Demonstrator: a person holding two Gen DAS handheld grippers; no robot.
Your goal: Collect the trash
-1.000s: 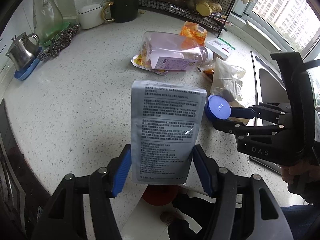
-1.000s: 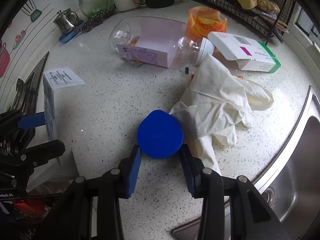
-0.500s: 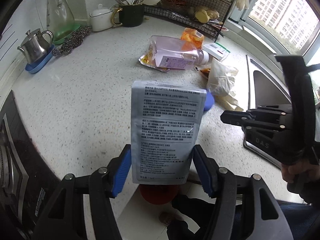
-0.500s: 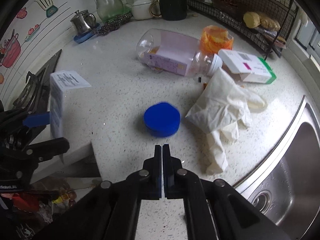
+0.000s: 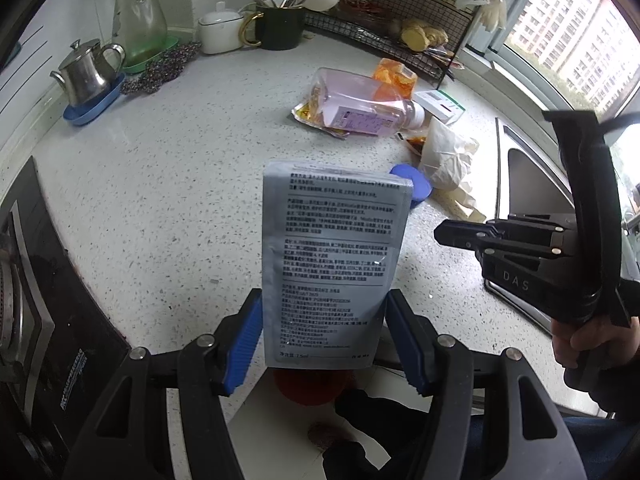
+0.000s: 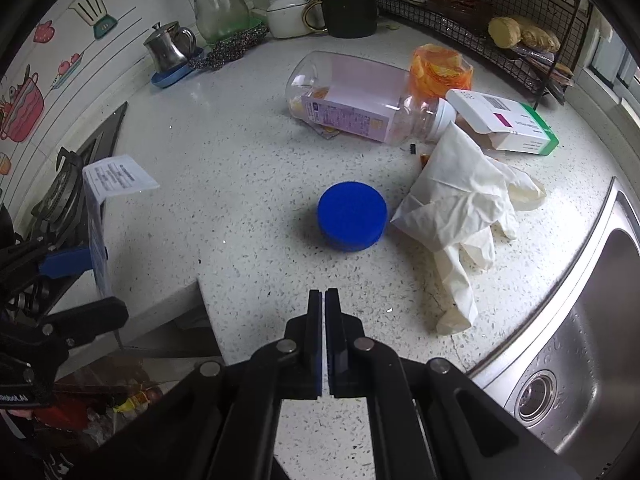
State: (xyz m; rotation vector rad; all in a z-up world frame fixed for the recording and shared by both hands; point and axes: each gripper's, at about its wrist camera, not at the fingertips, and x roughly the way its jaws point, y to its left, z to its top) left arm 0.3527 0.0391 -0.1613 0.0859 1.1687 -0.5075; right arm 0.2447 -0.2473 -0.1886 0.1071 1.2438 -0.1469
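Observation:
My left gripper (image 5: 324,340) is shut on a grey printed sachet (image 5: 332,260) and holds it upright over the counter's front edge; the sachet also shows in the right wrist view (image 6: 100,200). My right gripper (image 6: 324,304) is shut and empty, a little back from a blue lid (image 6: 352,216) that lies on the counter. It also shows in the left wrist view (image 5: 440,236). Beyond the lid lie white gloves (image 6: 464,200), a clear plastic jar on its side (image 6: 360,104), an orange wrapper (image 6: 438,68) and an open white-green carton (image 6: 508,124).
A steel sink (image 6: 592,320) lies at the right. A stove (image 5: 24,300) is at the left. A steel teapot (image 5: 86,72), glass jug (image 5: 138,12), white pot (image 5: 218,32), utensil mug (image 5: 278,26) and wire rack (image 5: 400,12) line the back. A bin with trash (image 5: 316,396) sits below the counter edge.
My right gripper let go of the blue lid, closed empty and pulled back from it. My left gripper kept the sachet and drew back from the counter.

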